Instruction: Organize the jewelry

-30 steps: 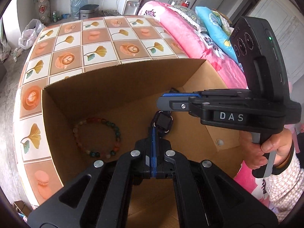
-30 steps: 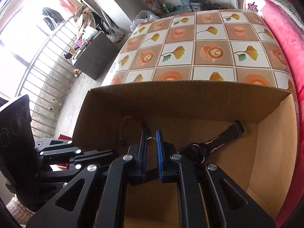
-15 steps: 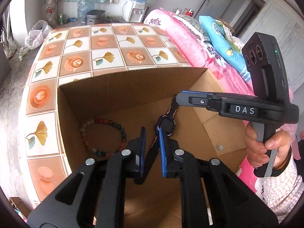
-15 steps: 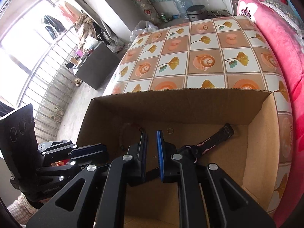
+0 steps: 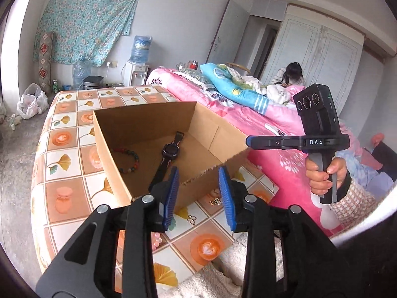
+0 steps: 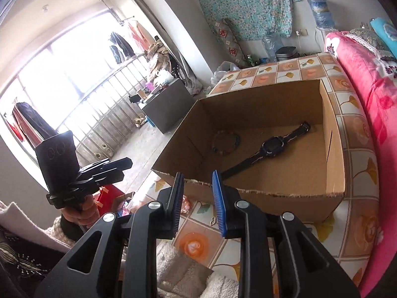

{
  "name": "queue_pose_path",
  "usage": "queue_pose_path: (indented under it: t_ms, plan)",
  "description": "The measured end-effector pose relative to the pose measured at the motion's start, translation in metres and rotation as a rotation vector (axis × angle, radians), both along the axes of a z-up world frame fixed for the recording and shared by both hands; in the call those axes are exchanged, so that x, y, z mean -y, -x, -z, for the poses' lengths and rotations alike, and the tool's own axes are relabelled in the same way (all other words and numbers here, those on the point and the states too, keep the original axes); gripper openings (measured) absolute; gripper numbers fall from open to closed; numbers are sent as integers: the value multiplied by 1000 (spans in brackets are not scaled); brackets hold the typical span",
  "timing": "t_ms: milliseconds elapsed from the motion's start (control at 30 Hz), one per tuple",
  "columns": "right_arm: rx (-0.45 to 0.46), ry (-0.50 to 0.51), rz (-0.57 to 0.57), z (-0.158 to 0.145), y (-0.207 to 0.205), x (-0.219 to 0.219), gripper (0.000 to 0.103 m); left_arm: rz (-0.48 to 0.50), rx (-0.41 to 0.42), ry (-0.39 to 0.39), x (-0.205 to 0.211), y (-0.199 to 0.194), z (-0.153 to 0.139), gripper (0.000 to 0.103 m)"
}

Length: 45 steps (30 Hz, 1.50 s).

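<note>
An open cardboard box (image 5: 148, 121) stands on the tile-patterned table (image 5: 67, 154). On its floor lie a dark watch (image 5: 171, 150) and a bead bracelet (image 5: 129, 161); the right wrist view also shows the watch (image 6: 271, 146) and the bracelet (image 6: 224, 141). My left gripper (image 5: 198, 171) hovers in front of the box's near wall. Its jaws are opening and nothing is between them. My right gripper (image 6: 197, 175) hangs before the torn near rim, its jaws also opening and empty. Small gold pieces (image 5: 214, 201) and pink beads (image 5: 156, 238) lie on the table in front of the box.
A bed with a pink quilt (image 5: 248, 114) runs along the table's right side, and a person (image 5: 292, 74) sits at its far end. A white fluffy cloth (image 6: 173, 260) lies at the table's near edge. A dark cabinet (image 6: 166, 109) stands on the floor to the left.
Both grippers have pulled back and up out of the box. The left one let go of the watch, which now lies on the box floor. Both pairs of jaws have widened.
</note>
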State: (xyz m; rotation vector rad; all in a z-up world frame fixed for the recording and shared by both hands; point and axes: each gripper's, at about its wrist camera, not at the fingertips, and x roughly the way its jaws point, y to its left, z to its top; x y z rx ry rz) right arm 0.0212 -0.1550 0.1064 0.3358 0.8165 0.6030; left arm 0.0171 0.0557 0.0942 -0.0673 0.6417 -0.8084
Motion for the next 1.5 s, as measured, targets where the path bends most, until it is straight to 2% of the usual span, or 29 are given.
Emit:
queue_pose_path:
  t_ms: [133,267,333,567,733,1033,1100,1200,1300,1367,1500]
  plan:
    - [-134,14,37,51,16,-11,24,-2,-112,-66,20,10,44,35]
    - [-238,-1,88,85,16,-13,24,-23,-134,-272,58,11,89,35]
    - [-256,-9,101,92,13,-11,24,-6,-152,-313,72,7,105,35]
    - [-266,-14,124,101,9,-10,24,-38,-254,-219,76,-20,129,33]
    - [-291,-105,137,112,6,-1,24,-16,-302,-130,81,-30,135,33]
    - [-293,-144,167,116,1,7,24,56,-345,-39,96,-34,140,33]
    - [-293,-148,174,117,0,9,24,57,-331,-55,98,-32,137,33]
    - [-292,-152,180,118,-1,10,24,25,-256,-95,95,-27,129,33]
    - [-295,-155,182,122,-3,10,24,-29,-159,-230,95,-26,125,33]
    - [-296,-157,180,124,-5,9,24,-41,-124,-316,99,-27,128,33]
    - [-292,-161,177,125,-6,10,24,-14,-70,-384,107,-26,130,33]
